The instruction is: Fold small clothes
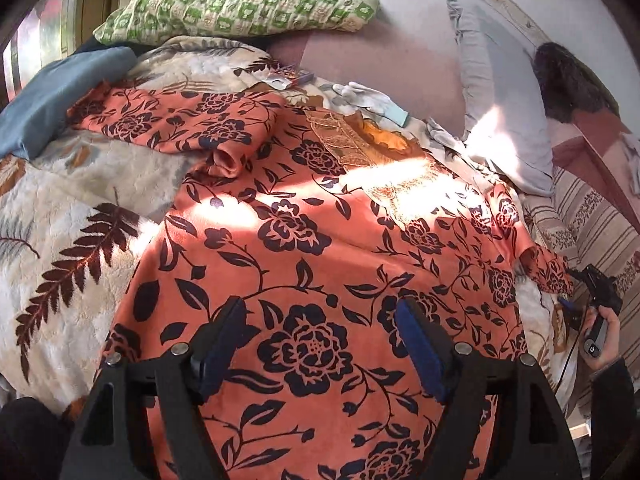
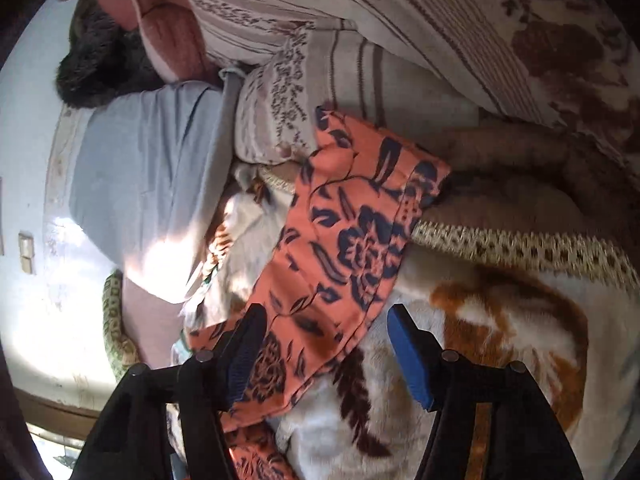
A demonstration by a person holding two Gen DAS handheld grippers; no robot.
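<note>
An orange garment [image 1: 320, 220] with a dark floral print lies spread on the bed, and sunlight falls across its middle. One sleeve [image 1: 176, 120] is turned over at the upper left. My left gripper [image 1: 320, 308] hovers open over the garment's lower part, with nothing pinched between its fingers. The other sleeve [image 2: 352, 232] runs out to the right edge of the bed. My right gripper [image 2: 326, 316] stands open over that sleeve's lower end, and the cloth lies loose under its jaws. In the left wrist view a hand holds the right gripper [image 1: 588, 292] beside the sleeve tip.
A cream blanket [image 1: 80, 220] with brown leaf print covers the bed. A green checked pillow [image 1: 240, 4] and blue cloth [image 1: 52, 96] lie at the far left. White gloves [image 1: 360, 94], a grey pillow [image 1: 500, 120] and striped bedding [image 1: 588, 216] crowd the right side.
</note>
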